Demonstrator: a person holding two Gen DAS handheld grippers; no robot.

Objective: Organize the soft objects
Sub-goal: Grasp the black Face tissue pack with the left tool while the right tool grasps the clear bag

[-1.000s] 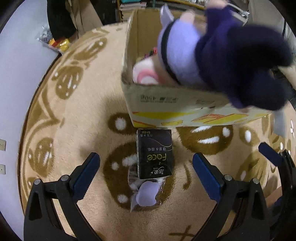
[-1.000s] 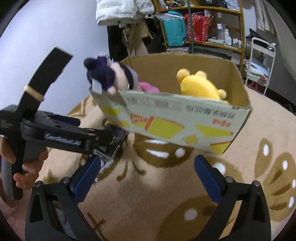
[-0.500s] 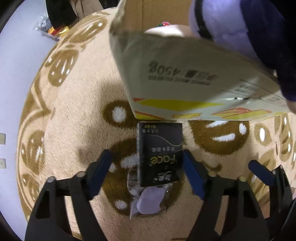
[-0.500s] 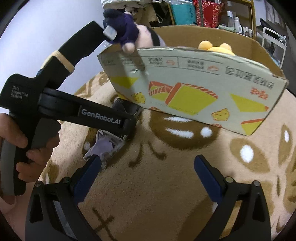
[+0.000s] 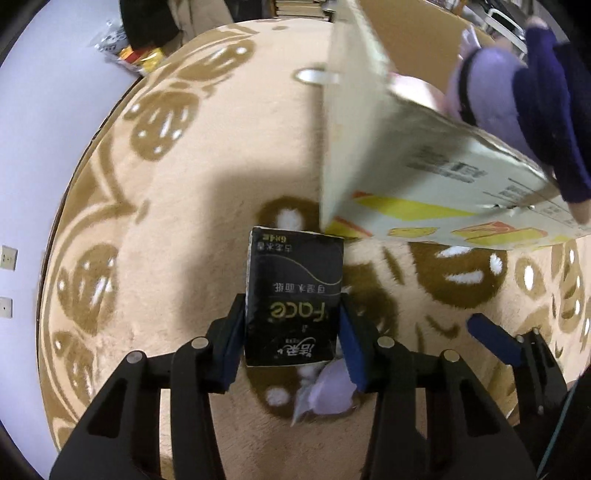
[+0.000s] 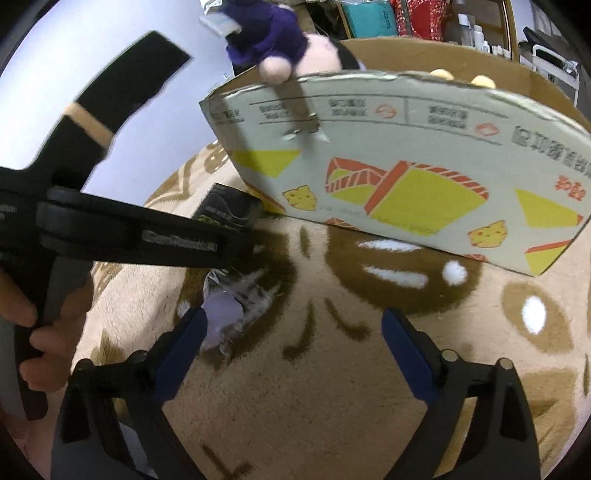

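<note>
Presently left gripper [image 5: 291, 332] clamps the black tissue pack [image 5: 293, 299]; right gripper [image 6: 291, 354] stands wide, empty. Next: lift pack into cardboard box [image 6: 406, 155].

My feeds are evenly lit from overhead, indoors and a bit warm. The cardboard box [image 5: 424, 166] throws a soft shadow onto the rug [image 5: 184, 221]. Both lenses bend the edges hard, with black corners. Motion blur smears the box print and the purple doll [image 6: 269, 37]; the far shelves [image 6: 424, 18] look soft.

black tissue pack [image 5: 293, 299], beige-brown patterned rug [image 5: 192, 192]
</note>
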